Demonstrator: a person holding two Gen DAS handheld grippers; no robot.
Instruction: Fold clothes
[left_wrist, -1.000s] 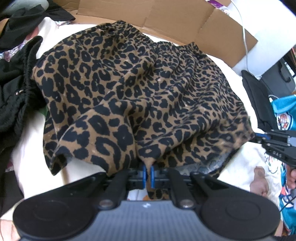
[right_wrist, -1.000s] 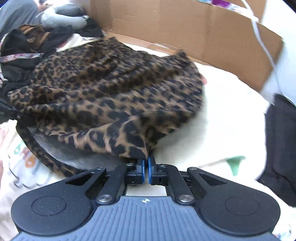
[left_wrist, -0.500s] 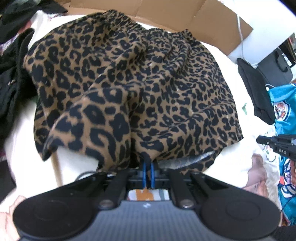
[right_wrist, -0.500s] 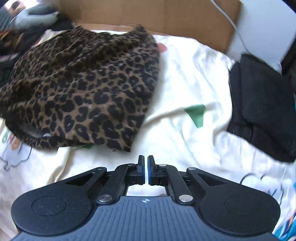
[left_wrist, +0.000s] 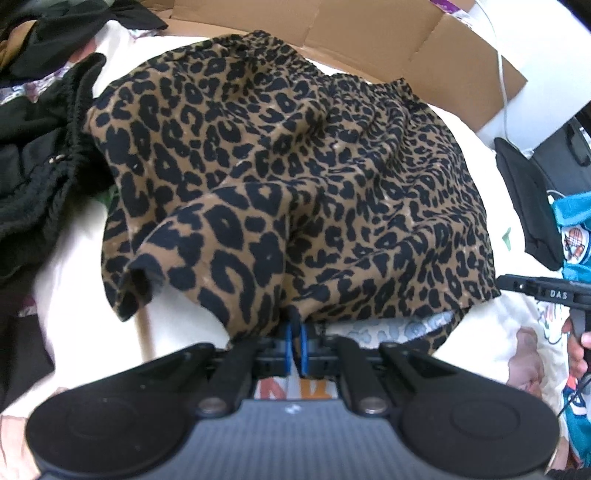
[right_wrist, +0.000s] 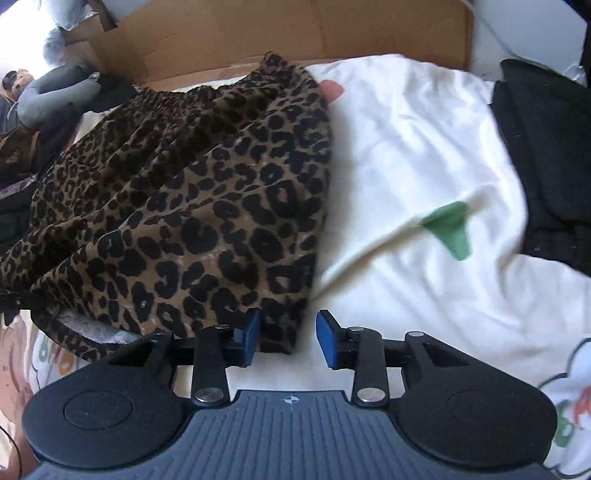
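- Right now, the left tongs are sitting at the bottom middle of the left wrist view, with the two blue tips pressed close together on a bit of the leopard skirt's near edge.
- The leopard skirt is lying spread out on a white sheet, filling the middle of that view, with its gathered waistband at the top near a cardboard box.
- A fold of the skirt is puffing up at the lower left of the frame, just above the tongs.
- A pale inside part of the skirt is peeking out at the lower right, under the spotted top layer.
- The right tongs are poking in from the right edge of the left wrist view, right beside the skirt's corner.
- In the right wrist view, the right tongs are at the bottom middle with their blue tips wide apart, holding nothing.
- The skirt's near corner is lying between those open tips, touching the left tip, and the skirt is filling the left half of that frame.
- A black pile of clothes is lying at the left edge of the left wrist view, touching the skirt's side.
- A folded black cloth is resting at the upper right of the right wrist view, well apart from the skirt.
- A green mark is showing on the white sheet between the skirt and the black cloth.
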